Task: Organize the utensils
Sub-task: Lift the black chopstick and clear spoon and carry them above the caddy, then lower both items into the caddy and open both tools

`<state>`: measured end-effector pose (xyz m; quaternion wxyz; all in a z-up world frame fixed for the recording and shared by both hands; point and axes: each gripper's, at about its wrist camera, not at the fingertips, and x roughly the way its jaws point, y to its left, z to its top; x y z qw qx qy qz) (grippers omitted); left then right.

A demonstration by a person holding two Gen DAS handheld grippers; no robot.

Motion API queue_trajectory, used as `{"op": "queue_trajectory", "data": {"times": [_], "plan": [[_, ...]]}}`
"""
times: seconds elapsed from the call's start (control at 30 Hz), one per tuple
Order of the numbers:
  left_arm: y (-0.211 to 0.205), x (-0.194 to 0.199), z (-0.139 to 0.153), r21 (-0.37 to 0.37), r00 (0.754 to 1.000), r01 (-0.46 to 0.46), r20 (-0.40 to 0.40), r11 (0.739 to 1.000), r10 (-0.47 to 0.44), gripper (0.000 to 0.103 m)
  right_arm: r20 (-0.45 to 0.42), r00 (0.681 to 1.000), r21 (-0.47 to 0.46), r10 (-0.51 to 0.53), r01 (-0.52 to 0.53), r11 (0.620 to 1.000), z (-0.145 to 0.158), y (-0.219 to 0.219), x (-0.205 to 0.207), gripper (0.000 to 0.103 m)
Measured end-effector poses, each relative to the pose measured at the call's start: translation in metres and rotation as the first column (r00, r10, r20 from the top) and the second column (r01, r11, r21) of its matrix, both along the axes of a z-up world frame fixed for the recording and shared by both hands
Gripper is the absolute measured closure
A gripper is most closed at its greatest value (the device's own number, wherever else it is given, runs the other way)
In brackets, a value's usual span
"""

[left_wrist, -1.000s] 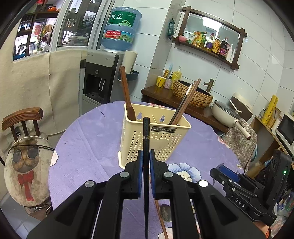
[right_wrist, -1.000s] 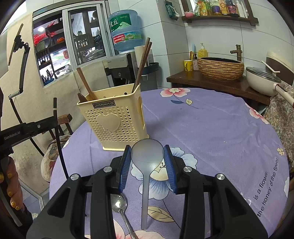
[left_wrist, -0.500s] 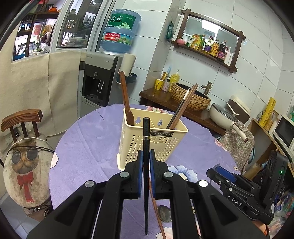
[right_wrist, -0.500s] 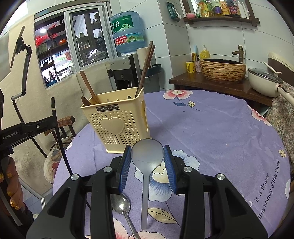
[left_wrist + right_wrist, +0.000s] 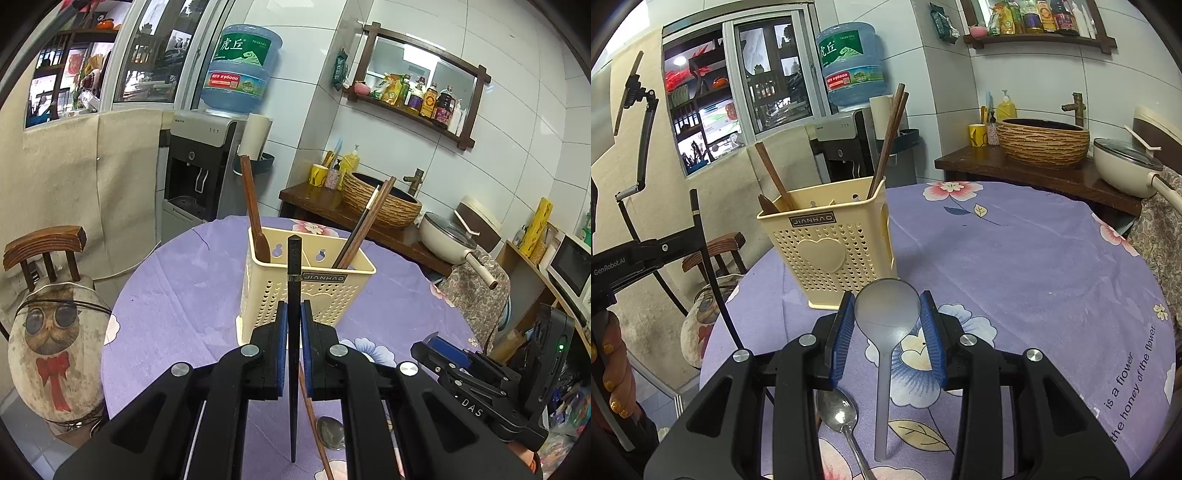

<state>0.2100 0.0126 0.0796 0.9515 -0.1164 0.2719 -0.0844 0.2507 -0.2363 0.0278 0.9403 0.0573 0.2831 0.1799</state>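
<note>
A cream perforated utensil holder (image 5: pixel 306 291) (image 5: pixel 831 251) stands on the purple tablecloth. It holds a wooden spoon (image 5: pixel 251 206) and brown chopsticks (image 5: pixel 364 229). My left gripper (image 5: pixel 293 325) is shut on a black chopstick (image 5: pixel 294 280), held upright just in front of the holder. My right gripper (image 5: pixel 886 321) is shut on the bowl of a translucent grey spoon (image 5: pixel 886 310), handle hanging down, in front of the holder. A metal spoon (image 5: pixel 838 413) and a brown chopstick (image 5: pixel 314 417) lie on the cloth.
The round table (image 5: pixel 1015 258) has a flowered purple cloth. A wooden chair with a cat cushion (image 5: pixel 51 332) stands left. A water dispenser (image 5: pixel 207 166), a wooden counter with a woven basin (image 5: pixel 380 203) and a pan (image 5: pixel 447 232) stand behind.
Both grippers have risen and backed off slightly with their utensils; the holder sits lower and a little farther in both views.
</note>
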Motion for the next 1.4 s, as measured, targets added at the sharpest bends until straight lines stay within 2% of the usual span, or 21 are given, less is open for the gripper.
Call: {"op": "queue_trajectory", "data": {"times": [0.4,0.67,0.77,0.87,1.07,1.2,1.4], "plan": [[0.001,0.000,0.018,0.002,0.999,0.009,0.047,1.000,-0.009,0.096,0.035,0.999,0.008,0.027,-0.027,1.000,0.020,0.006,0.002,0.066],[0.003,0.008,0.046,-0.009,0.996,0.051,0.076,0.999,-0.050,0.096,0.049,0.996,0.038,0.072,-0.074,0.997,0.045,0.011,0.013,0.066],[0.007,0.012,0.068,-0.018,0.993,0.060,0.106,0.998,-0.058,0.096,0.074,0.994,0.063,0.086,-0.091,0.994,0.066,0.013,0.019,0.066],[0.010,0.019,0.101,-0.022,0.986,0.055,0.162,0.998,-0.050,0.096,0.142,0.987,0.078,0.075,-0.087,0.993,0.101,0.018,0.031,0.066],[0.010,0.046,0.154,-0.012,0.971,-0.018,0.238,1.000,0.020,0.096,0.275,0.961,0.101,0.002,-0.031,0.994,0.155,0.037,0.064,0.066],[0.008,0.071,0.153,0.001,0.972,-0.060,0.228,0.998,0.058,0.096,0.322,0.946,0.083,-0.048,0.022,0.996,0.161,0.054,0.090,0.066],[0.008,0.090,0.117,0.014,0.978,-0.091,0.189,0.996,0.087,0.096,0.324,0.943,0.049,-0.072,0.059,0.997,0.120,0.071,0.113,0.066]]}}
